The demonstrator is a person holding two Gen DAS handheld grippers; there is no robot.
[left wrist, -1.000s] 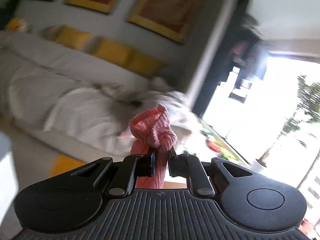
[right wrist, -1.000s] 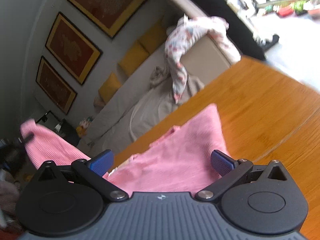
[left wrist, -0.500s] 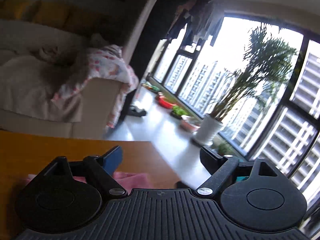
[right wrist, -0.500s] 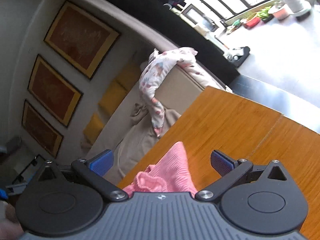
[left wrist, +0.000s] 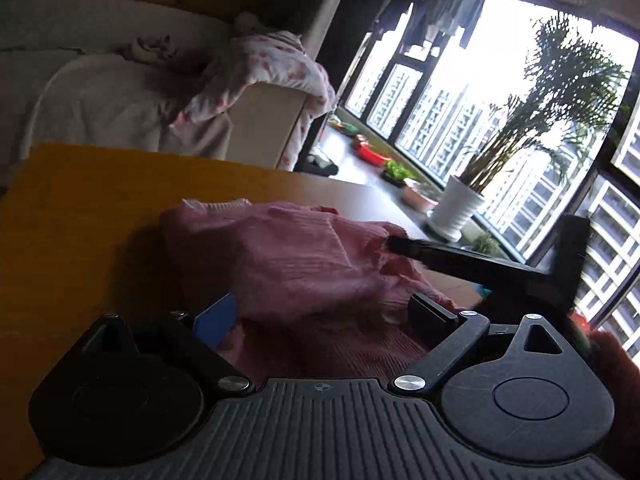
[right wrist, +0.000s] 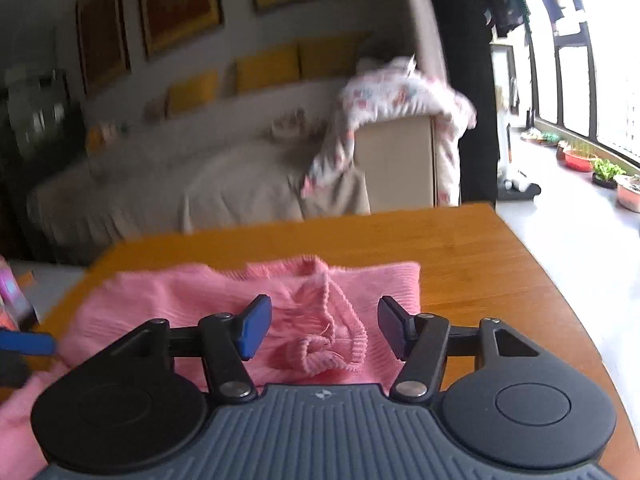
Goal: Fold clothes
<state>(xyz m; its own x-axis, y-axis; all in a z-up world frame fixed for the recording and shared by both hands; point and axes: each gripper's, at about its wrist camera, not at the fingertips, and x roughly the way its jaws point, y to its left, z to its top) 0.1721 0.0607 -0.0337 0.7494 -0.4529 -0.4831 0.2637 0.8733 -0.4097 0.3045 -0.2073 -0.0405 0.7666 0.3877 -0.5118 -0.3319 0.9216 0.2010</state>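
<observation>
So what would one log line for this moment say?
stage: folding | pink sweater: on wooden table | left gripper: open, just released | right gripper: closing over bunched cuff, not gripping

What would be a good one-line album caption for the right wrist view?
Right gripper, jaws closing but not gripping, poised over a pink knit top on a wooden table.

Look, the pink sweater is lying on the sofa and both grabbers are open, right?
Not on the sofa. The right wrist view shows the pink sweater lying on the wooden table; the sofa stands behind it. The left gripper and right gripper are open.
</observation>
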